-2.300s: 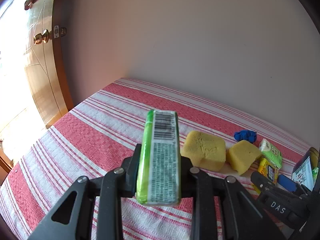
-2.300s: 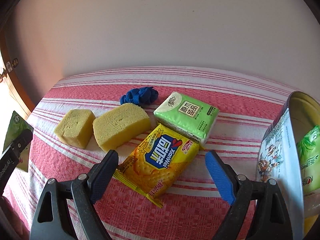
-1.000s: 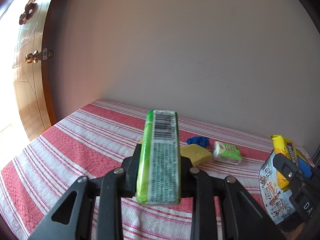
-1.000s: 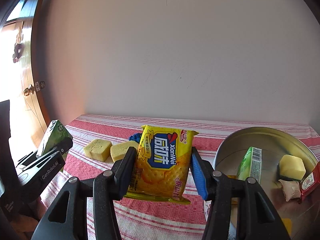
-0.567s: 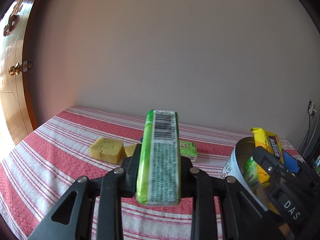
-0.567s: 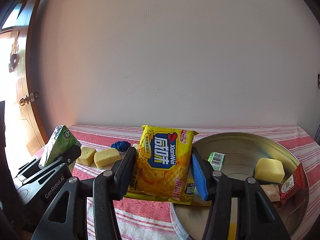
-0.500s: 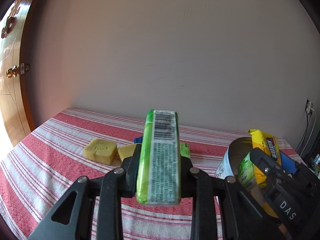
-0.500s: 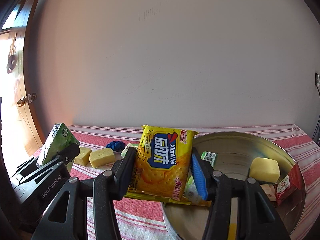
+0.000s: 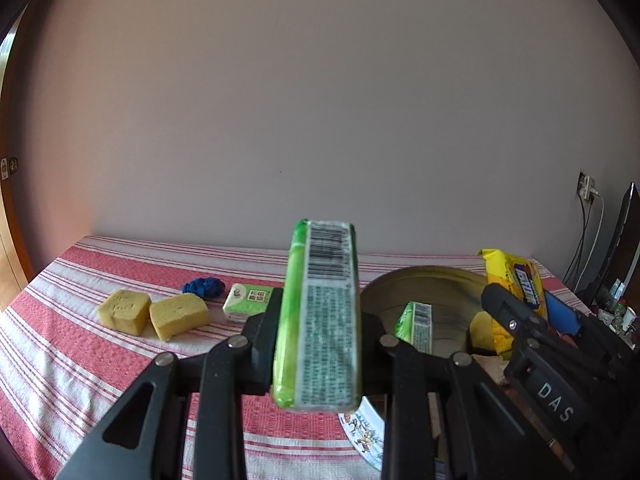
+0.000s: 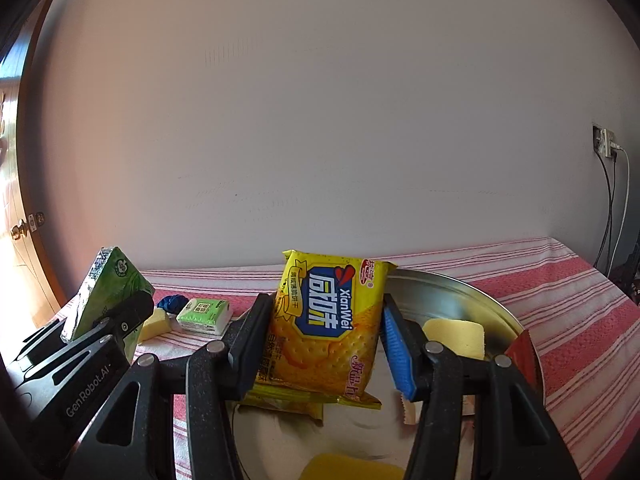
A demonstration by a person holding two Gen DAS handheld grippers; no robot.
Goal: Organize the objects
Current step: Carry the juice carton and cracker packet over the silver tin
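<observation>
Over round metal tin (image 10: 480, 300), both jaws clenched, right on yellow biscuit packet (image 10: 332, 328), left on green tissue pack (image 9: 320, 312): risk of colliding or dropping outside rim.

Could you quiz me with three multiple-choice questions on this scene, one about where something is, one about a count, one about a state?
1. Where does the blue cloth bundle lie?
A. on the striped tablecloth
B. in the round tin
C. in a gripper

2. How many yellow sponges lie on the cloth outside the tin?
A. one
B. two
C. four

3. What is the right gripper doing?
A. standing open
B. clamping the yellow cracker packet
C. clamping a sponge

Answers: 1 A, it sits on the cloth behind the sponges. 2 B, two lie side by side. 3 B, both fingers press the packet's sides.
</observation>
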